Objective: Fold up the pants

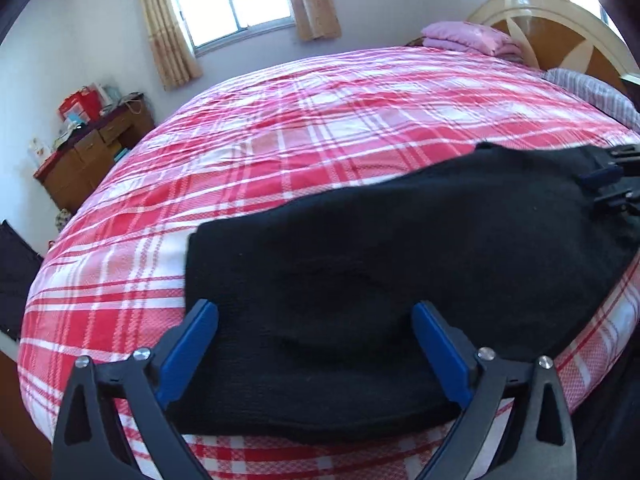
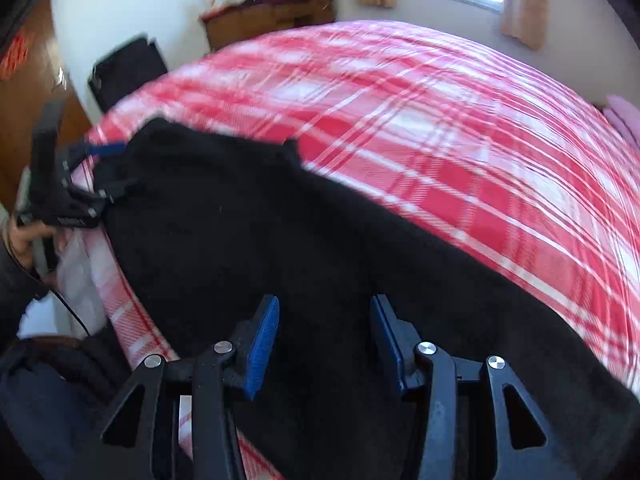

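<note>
Right-wrist view is motion-blurred; black pants [image 2: 280, 240] run off its bottom edge.

No legible text anywhere, red boxes [image 1: 80, 104] on dresser [image 1: 92, 152] possibly printed, too blurred

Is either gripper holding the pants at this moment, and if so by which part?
Nothing is held. The left gripper and right gripper both stand open over the black pants, fingers apart, no cloth pinched.
</note>
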Demonstrator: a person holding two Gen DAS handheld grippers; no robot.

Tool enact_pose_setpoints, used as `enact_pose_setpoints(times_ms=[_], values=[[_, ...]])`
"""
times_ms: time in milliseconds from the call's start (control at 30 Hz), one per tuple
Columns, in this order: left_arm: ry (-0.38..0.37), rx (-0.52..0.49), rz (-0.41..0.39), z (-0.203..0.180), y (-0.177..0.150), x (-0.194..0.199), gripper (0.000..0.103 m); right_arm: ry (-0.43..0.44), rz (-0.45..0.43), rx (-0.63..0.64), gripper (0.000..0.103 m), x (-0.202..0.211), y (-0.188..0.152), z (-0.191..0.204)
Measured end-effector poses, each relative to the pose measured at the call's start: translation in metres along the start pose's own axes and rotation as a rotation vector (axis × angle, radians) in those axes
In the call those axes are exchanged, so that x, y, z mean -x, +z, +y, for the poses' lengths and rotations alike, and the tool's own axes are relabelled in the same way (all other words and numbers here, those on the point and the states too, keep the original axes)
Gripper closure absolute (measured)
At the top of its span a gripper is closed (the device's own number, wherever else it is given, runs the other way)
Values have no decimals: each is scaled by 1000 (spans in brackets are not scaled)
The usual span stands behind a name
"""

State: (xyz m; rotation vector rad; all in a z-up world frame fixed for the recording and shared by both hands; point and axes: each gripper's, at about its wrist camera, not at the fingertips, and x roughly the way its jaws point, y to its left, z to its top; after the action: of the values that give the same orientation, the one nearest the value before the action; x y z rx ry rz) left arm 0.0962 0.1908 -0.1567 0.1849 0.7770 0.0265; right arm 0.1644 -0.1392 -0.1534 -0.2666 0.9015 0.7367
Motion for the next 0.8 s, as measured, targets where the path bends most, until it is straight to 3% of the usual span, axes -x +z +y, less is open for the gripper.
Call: enact_pose_setpoints(times_ms=[100,200,300,400,533,667,767,800], values=[[-12,0,-2,-5,2,1,3,17,-49,-130,51,24,-13,-37],[-1,-29,23,-17,-1,-9,0,-124,-4,-252,50,31,-33,-83],[12,-5,37,-20,6,-5,0,-65,-48,-341,50,56,-47,-111],[2,-15,2,-33,21,8,0,-181,-132,-360,50,103,-60,-131],[-118,-66,-60,-76,48,26,0,-223,-231,-489,50,161,-91,-178],[-232,-146,-70,-133,69,26,0,-274,-303,-680,50,208,-145,-246],[-293,-199,-55,-175,75,17,0,-299,-277,-790,50,221,-177,-287],[-316,-201,-41,-186,75,13,0,-344,-258,-823,50,222,-187,-301]])
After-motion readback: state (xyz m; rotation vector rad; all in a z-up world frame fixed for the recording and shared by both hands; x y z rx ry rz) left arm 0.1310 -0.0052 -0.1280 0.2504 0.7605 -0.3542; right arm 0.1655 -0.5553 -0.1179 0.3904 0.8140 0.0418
